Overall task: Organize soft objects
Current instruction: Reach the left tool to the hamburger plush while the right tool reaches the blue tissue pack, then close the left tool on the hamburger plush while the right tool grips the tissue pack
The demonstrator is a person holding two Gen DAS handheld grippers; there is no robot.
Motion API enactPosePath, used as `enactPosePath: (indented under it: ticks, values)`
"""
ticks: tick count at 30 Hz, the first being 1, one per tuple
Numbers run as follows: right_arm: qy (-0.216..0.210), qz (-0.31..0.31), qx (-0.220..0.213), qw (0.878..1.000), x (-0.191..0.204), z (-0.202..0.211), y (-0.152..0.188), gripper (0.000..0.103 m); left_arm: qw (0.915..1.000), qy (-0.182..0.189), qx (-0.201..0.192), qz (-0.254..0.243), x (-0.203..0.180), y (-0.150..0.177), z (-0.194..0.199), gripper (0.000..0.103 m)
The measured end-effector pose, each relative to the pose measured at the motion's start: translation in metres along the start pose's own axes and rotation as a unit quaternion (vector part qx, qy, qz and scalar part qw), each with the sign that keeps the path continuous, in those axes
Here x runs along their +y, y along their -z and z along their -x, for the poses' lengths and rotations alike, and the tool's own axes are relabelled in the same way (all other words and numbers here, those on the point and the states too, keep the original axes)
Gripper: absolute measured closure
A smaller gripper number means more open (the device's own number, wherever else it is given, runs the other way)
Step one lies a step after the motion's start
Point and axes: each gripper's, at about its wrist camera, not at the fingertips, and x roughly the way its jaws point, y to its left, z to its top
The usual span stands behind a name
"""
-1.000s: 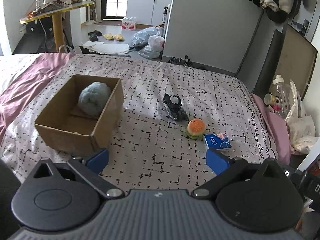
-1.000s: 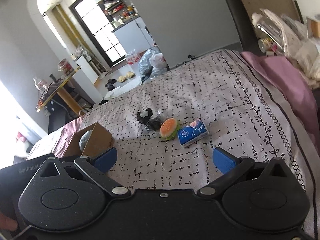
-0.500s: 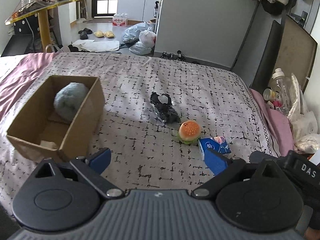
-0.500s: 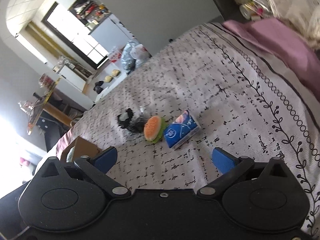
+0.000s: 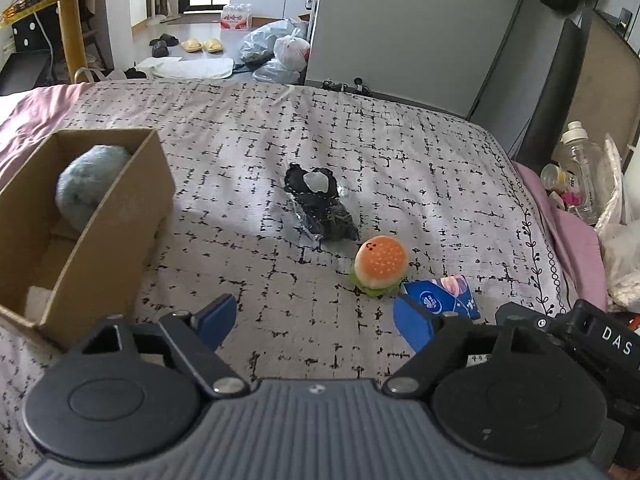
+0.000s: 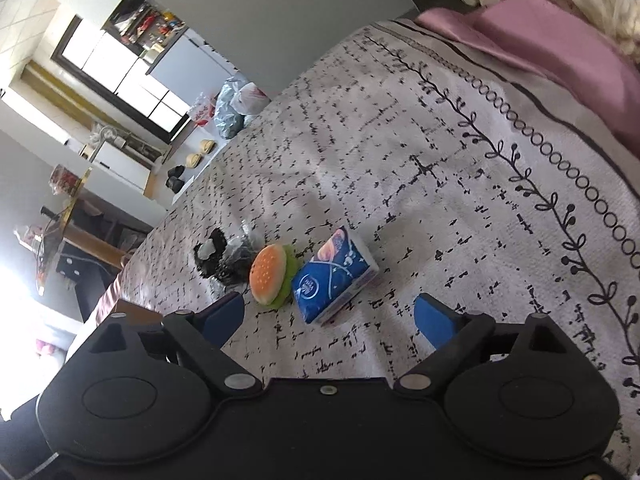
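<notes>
A plush burger [image 5: 381, 265] [image 6: 272, 274] lies on the patterned bed cover between a black item in clear wrap [image 5: 321, 202] [image 6: 224, 257] and a blue tissue pack [image 5: 442, 299] [image 6: 335, 274]. A cardboard box [image 5: 116, 216] at the left holds a grey-blue fluffy ball [image 5: 90, 188]. My left gripper [image 5: 314, 322] hovers low over the bed in front of the burger, jaws closing with nothing between them. My right gripper [image 6: 330, 316] hangs just short of the tissue pack, jaws also closing, empty. The right gripper's body shows at the left wrist view's right edge.
A pink sheet [image 6: 560, 48] edges the bed on the right, with bottles [image 5: 580, 168] and bags beyond it. Past the bed's far end are plastic bags [image 5: 280, 54], slippers [image 5: 200, 45] and a yellow-legged table [image 5: 72, 20].
Both grippers have come down and forward toward the burger and tissue pack, which look larger. Both pairs of jaws have narrowed a little. The right wrist view has rolled.
</notes>
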Motion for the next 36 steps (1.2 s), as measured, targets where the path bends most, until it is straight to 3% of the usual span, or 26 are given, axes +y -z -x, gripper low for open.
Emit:
enactPosePath:
  ticks: [16,25,28,30,36]
  values:
    - [-0.024,-0.08,0.047,0.995,-0.022,-0.047,-0.005,0.032,0.9993,0.02,0.027,-0.016,-0.022,-0.01,-0.061,0.026]
    - [-0.026,-0.107,0.037,0.993,-0.032,-0.064,-0.011,0.035,0.9987,0.023,0.044,-0.014,-0.028,-0.015,-0.092,0.027]
    - [-0.021,-0.102,0.036,0.994,-0.032,-0.072,-0.013,0.047,0.9986,0.025,0.045,-0.013,-0.029,-0.016,-0.098,0.027]
    - [-0.011,-0.099,0.037,0.994,-0.032,-0.076,-0.014,0.064,0.9986,0.026,0.044,-0.016,-0.03,-0.017,-0.103,0.027]
    - [-0.016,-0.111,0.03,0.993,-0.04,-0.074,-0.012,0.072,0.9987,0.026,0.038,-0.024,-0.037,-0.023,-0.113,0.026]
